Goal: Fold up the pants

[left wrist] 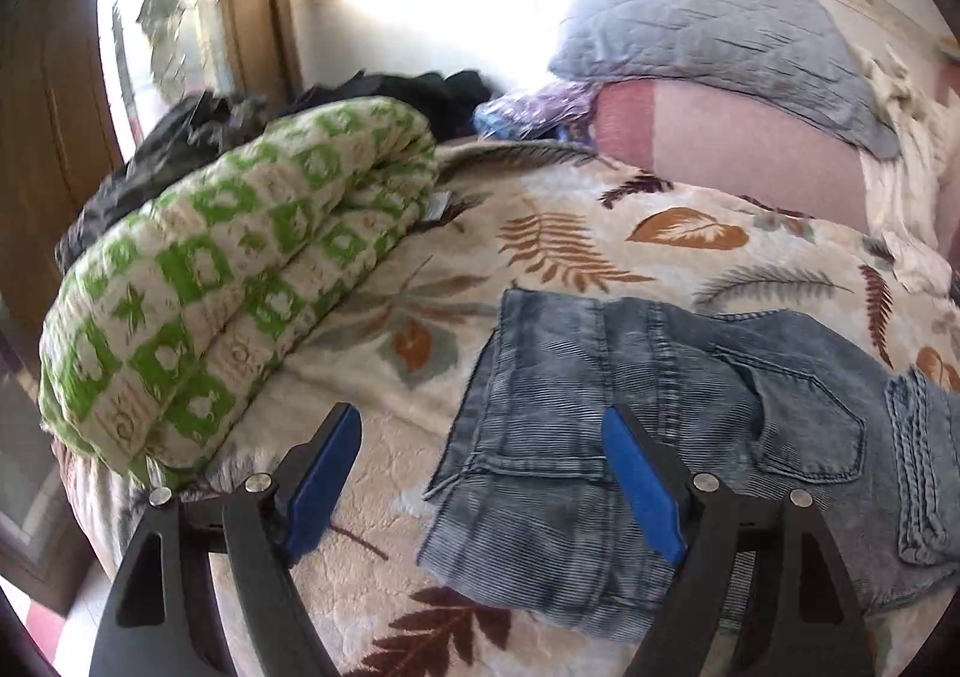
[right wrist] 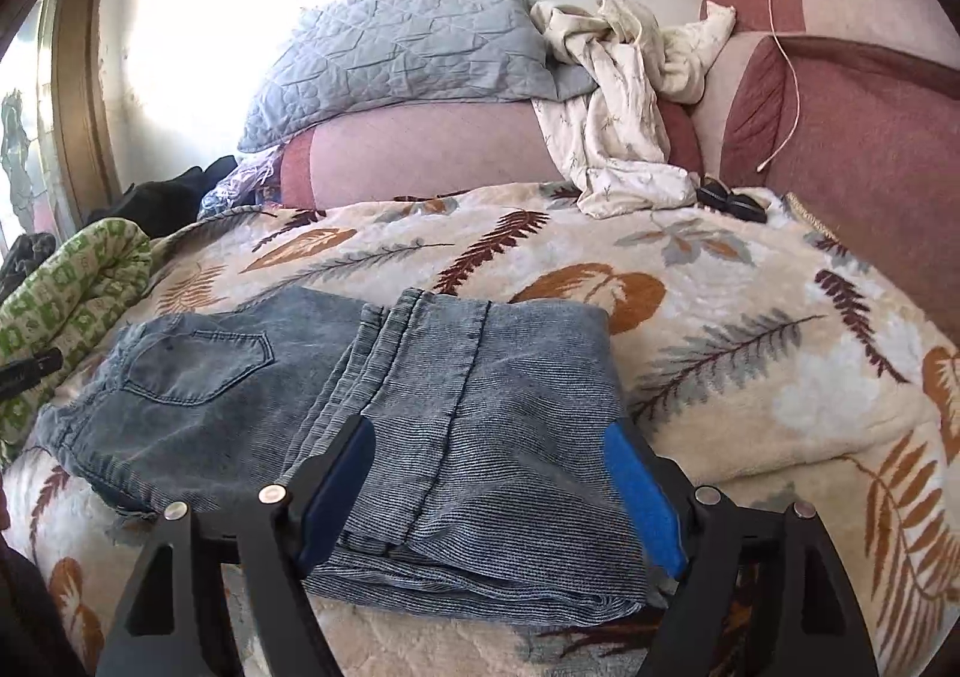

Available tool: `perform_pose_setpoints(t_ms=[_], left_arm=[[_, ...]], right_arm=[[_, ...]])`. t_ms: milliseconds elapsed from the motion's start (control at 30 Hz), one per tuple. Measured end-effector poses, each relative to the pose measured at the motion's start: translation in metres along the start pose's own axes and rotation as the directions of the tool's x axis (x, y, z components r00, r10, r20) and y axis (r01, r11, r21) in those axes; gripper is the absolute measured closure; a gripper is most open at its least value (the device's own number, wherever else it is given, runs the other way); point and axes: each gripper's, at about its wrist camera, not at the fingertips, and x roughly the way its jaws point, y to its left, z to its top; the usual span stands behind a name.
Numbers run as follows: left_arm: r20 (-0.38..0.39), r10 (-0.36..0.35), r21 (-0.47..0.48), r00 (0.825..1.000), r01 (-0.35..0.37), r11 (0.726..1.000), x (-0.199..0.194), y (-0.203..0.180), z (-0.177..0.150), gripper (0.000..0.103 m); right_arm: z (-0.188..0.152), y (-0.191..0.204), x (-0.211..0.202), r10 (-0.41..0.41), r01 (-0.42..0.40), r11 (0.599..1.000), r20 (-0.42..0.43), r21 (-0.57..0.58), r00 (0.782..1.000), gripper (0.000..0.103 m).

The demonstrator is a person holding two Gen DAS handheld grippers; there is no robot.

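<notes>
Both the left tongs (left wrist: 483, 473) and right tongs (right wrist: 489, 488) gape, released, over folded pants (right wrist: 384, 413) lying on the bed's leaf-print blanket (right wrist: 750, 377). At ten o'clock sits a green quilt (left wrist: 228, 269); at twelve, a grey pillow (right wrist: 396, 53) against the wall.

One pair of jeans (right wrist: 372, 437), one grey pillow (right wrist: 408, 53) — two tongs (left wrist: 483, 479) (right wrist: 489, 491).

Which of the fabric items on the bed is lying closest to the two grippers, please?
The folded blue denim pants, directly under both open grippers; the green-patterned quilt lies alongside, and the grey pillow sits by the headboard.
</notes>
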Motion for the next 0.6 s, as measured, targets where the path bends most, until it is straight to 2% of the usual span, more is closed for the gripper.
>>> perform_pose_setpoints(t_ms=[233, 433, 600], left_arm=[[-0.064, -0.01, -0.105, 0.998, 0.003, 0.994, 0.017, 0.022, 0.004, 0.02], [-0.095, -0.02, -0.184, 0.995, 0.002, 0.983, 0.023, 0.043, 0.007, 0.02], [-0.129, -0.042, -0.239, 0.991, 0.01, 0.971, 0.028, 0.056, 0.007, 0.02]], right_arm=[[0.0, 0.015, -0.004, -0.045, 0.045, 0.997, 0.006, -0.066, 0.999, 0.021], [0.017, 0.046, 0.006, 0.0, -0.004, 0.995, -0.04, -0.098, 0.999, 0.021], [0.049, 0.096, 0.014, 0.09, -0.096, 0.981, -0.048, -0.169, 0.995, 0.021]])
